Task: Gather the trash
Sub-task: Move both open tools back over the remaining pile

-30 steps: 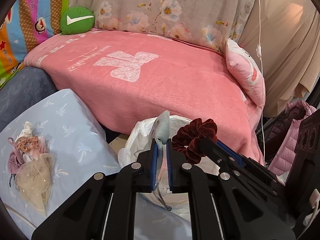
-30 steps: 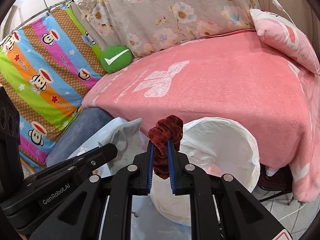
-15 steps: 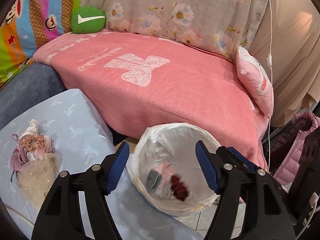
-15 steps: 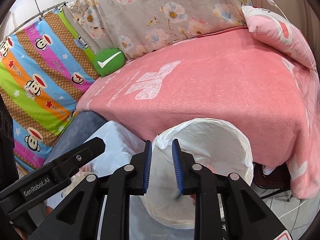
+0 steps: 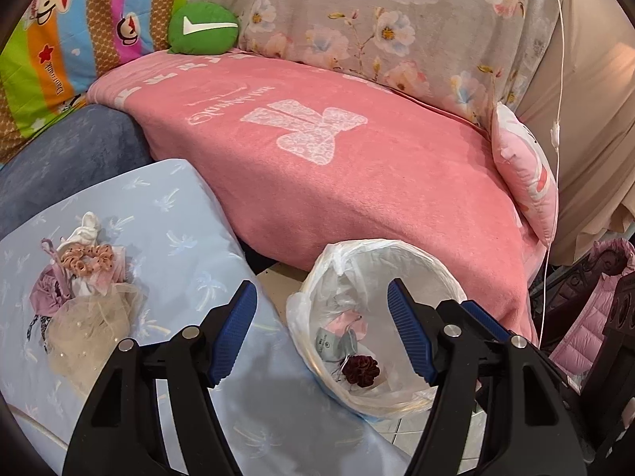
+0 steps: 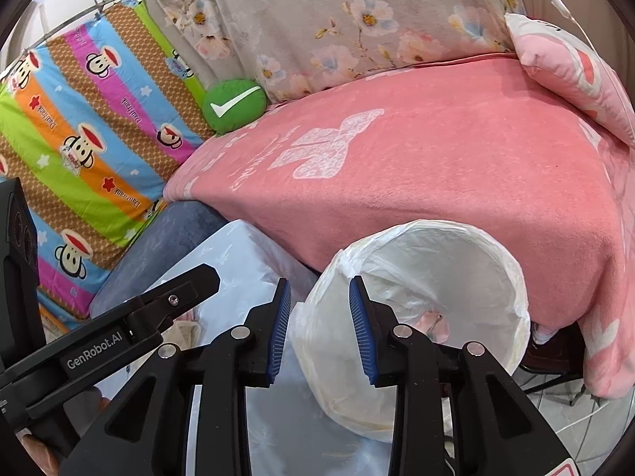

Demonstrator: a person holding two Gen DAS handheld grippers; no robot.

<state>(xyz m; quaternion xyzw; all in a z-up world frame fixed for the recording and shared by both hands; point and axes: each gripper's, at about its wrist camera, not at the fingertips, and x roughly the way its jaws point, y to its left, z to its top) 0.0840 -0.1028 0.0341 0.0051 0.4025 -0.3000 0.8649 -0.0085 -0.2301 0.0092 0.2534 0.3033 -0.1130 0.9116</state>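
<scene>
A white-lined trash bin (image 5: 428,254) (image 6: 488,277) stands on the floor between the light blue table and the pink sofa. Inside it lie a dark red scrunchie (image 5: 360,370), a grey mask (image 5: 333,343) and pink scraps. My left gripper (image 5: 322,329) hangs open above the bin's near rim, nothing between its fingers. My right gripper (image 6: 320,319) is over the bin's left rim, its jaws opening and empty. A heap of hair ties, tulle and cloth scraps (image 5: 79,289) lies on the table (image 5: 178,214) at the left.
The pink blanket-covered sofa (image 5: 337,166) rises right behind the bin, with a green cushion (image 5: 202,27) and a pink pillow (image 5: 524,170). A pink padded jacket (image 5: 587,317) sits at the far right. A white cord (image 5: 555,135) hangs down there.
Both grippers let go: the grey mask left the left jaws and the red scrunchie left the right jaws, and both now lie in the bin. The left gripper has shifted left.
</scene>
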